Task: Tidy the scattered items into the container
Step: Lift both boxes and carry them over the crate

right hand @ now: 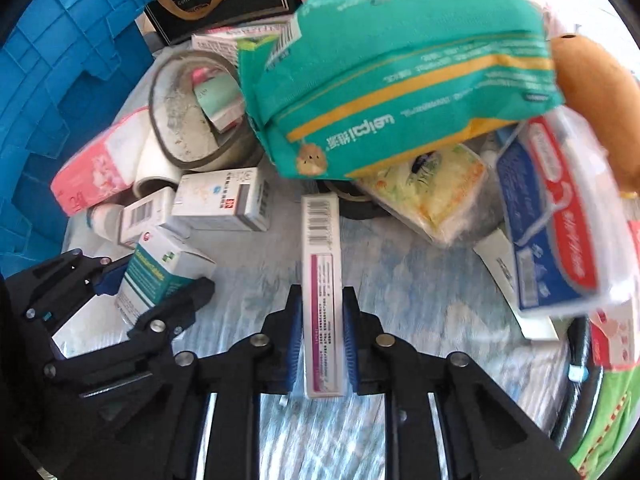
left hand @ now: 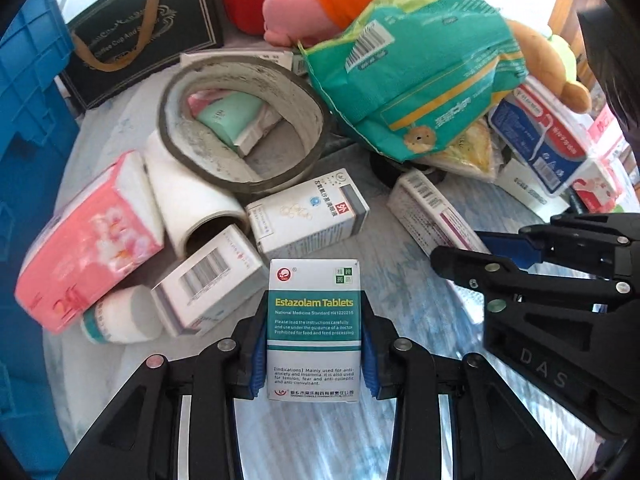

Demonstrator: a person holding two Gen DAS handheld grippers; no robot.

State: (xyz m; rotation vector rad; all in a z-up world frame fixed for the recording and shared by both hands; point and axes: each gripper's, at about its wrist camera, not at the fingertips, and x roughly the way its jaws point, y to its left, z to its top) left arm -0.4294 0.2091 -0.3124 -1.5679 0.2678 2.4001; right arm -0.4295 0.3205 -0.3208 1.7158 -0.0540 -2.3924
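Observation:
My left gripper (left hand: pixel 314 344) is shut on a teal-and-white Estazolam Tablets box (left hand: pixel 314 312), held upright just above the bedsheet. The same box (right hand: pixel 156 276) shows in the right wrist view, clamped in the left gripper (right hand: pixel 154 284) at lower left. My right gripper (right hand: pixel 322 344) is shut on a long white box with a purple stripe and barcode (right hand: pixel 322 264). That long box (left hand: pixel 432 212) also appears at the right of the left wrist view, its end inside the right gripper (left hand: pixel 460 246). The blue crate (left hand: pixel 28 120) (right hand: pixel 60 80) stands at the left.
Scattered on the sheet ahead lie a big tape roll (left hand: pixel 240 128), a pink tissue pack (left hand: pixel 88 240), several white medicine boxes (left hand: pixel 308 212), a white bottle (left hand: pixel 120 316), a teal nappy pack (left hand: pixel 420 80), a floss-pick pack (left hand: pixel 540 136), a black gift box (left hand: pixel 140 32) and plush toys (left hand: pixel 304 8).

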